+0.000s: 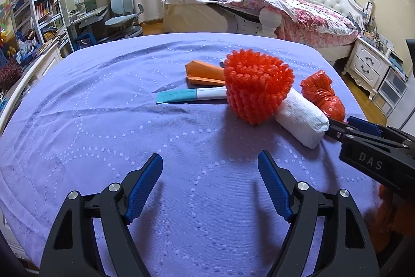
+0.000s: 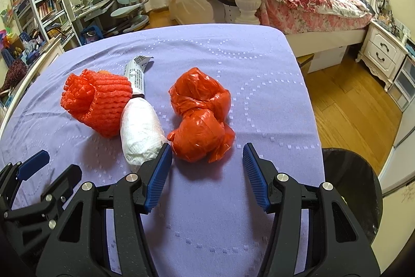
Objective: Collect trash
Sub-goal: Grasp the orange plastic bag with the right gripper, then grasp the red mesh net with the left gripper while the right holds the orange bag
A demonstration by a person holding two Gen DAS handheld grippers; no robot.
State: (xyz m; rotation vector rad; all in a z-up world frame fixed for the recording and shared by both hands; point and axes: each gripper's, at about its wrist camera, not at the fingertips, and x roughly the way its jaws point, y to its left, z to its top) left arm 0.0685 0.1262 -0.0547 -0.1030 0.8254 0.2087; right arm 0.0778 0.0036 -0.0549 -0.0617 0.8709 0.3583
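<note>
Right wrist view shows the right gripper [image 2: 207,168] with its jaws spread wide and nothing held, lined up on the red plastic bag [image 2: 201,116], which lies knotted just ahead of the fingertips; the spread appears chosen so the bag's bulk can be taken between them. Just left of the bag a rolled white paper towel [image 2: 141,131] is seen, its near end touching or overlapped by the left fingertip [image 2: 162,155]; which cannot be told. Left of the bag again, against the towel, a red foam net [image 2: 96,101] lies, with a printed tube [image 2: 137,75] running out behind it. A black bin [image 2: 355,188] stands right of the bag, beyond the purple surface [image 2: 220,48], probably placed there so the trash can be dropped in with a short swing.

From the left wrist view, the left gripper [image 1: 210,168] is held low over bare cloth, jaws likewise wide and empty, well short of the bag [image 1: 323,92]. A folded orange paper [image 1: 202,73] and the tube's teal end [image 1: 190,95] are seen far left of the bag.
</note>
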